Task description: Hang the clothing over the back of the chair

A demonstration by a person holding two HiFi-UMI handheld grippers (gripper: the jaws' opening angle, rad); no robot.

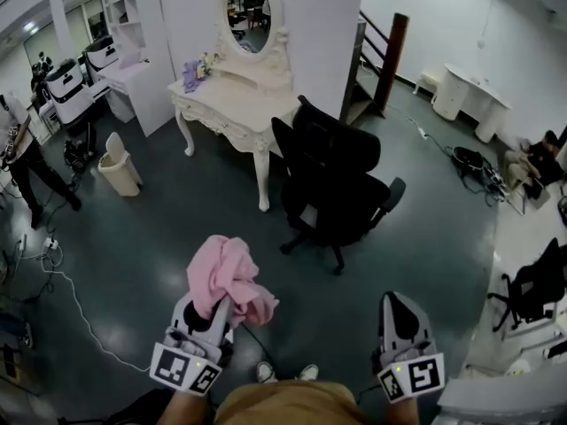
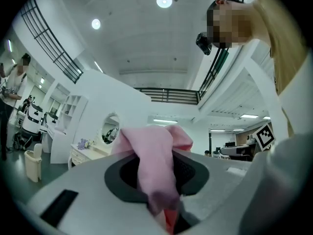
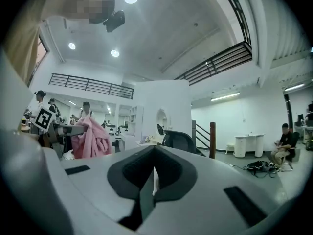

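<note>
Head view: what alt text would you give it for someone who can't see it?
Seen from above, the left gripper grips a bunched pink garment, while the right gripper beside it is shut and empty. Ahead stands a black office chair, with a white dressing table and oval mirror behind it.

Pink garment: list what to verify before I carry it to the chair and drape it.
1. Grip: left gripper is clamped on the pink garment: ok.
2. Spare hand: right gripper has its jaws together with nothing between them: ok.
3. Cloth spread for draping: not ok, it is bunched in a wad.
4. Reach: black chair stands apart, ahead across the floor: not ok.
5. Chair back bare: cannot tell, black on black.
</note>
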